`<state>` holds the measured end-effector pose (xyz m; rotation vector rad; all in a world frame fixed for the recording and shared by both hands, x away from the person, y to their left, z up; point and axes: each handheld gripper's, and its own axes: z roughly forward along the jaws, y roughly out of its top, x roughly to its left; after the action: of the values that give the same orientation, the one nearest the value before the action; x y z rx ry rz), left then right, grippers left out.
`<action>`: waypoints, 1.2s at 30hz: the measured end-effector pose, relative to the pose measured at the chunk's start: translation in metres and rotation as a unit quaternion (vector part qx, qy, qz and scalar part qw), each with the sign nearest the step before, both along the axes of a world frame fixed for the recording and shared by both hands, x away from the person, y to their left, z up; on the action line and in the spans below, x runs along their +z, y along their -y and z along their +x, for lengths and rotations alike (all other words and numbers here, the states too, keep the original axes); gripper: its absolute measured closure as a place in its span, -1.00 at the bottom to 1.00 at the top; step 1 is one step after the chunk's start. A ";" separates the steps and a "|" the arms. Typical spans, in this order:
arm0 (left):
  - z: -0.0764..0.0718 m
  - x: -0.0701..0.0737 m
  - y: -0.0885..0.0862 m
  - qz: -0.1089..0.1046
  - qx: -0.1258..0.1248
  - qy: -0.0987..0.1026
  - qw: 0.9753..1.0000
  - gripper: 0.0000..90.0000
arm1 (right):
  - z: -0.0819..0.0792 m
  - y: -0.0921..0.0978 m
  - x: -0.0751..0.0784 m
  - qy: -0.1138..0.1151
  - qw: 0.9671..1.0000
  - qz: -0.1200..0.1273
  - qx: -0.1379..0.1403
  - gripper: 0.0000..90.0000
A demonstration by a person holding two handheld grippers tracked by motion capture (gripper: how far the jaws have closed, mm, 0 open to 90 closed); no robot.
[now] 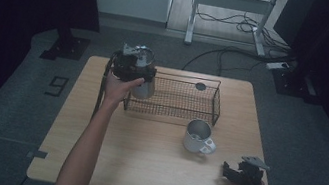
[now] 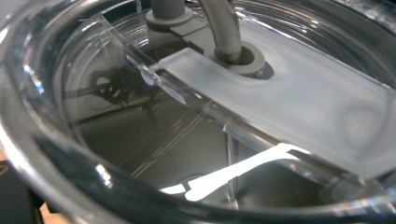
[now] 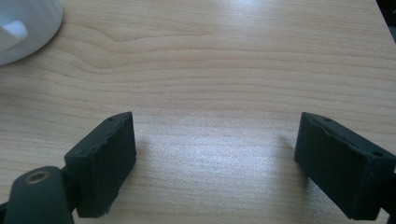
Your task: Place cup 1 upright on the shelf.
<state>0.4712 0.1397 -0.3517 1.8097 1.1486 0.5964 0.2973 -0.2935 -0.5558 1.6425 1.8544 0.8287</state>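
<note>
Steel tumbler clamped in the left hand-held gripper could strike the wire basket rim and slip; the right hand-held gripper rests apart on the counter.

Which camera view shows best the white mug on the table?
The high view: the whole mug stands on the table in front of the wire basket, handle toward the right gripper. The right gripper view catches one edge of it.

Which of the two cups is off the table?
The shiny metal cup with a clear lid, held by the left gripper over the wire basket's left end. The white-handled metal mug stands on the wooden table.
</note>
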 end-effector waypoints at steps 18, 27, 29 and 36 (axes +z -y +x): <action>0.022 -0.017 0.015 0.005 -0.005 -0.007 1.000 -0.91 | 0.000 0.000 0.000 0.000 1.000 0.000 0.000 -0.73; 0.029 -0.027 0.023 0.010 -0.006 -0.014 1.000 -0.91 | 0.000 0.000 0.000 0.000 1.000 0.000 0.001 -0.73; 0.030 -0.029 0.024 0.012 -0.004 -0.013 1.000 -0.91 | 0.000 0.000 0.000 0.000 1.000 0.000 0.001 -0.73; 0.033 -0.036 0.026 0.014 -0.007 -0.013 1.000 -0.91 | 0.001 0.000 0.000 0.000 1.000 0.001 0.002 -0.73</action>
<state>0.5045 0.1136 -0.3881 1.8531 1.1501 0.5860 0.2978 -0.2938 -0.5558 1.6393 1.8586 0.8319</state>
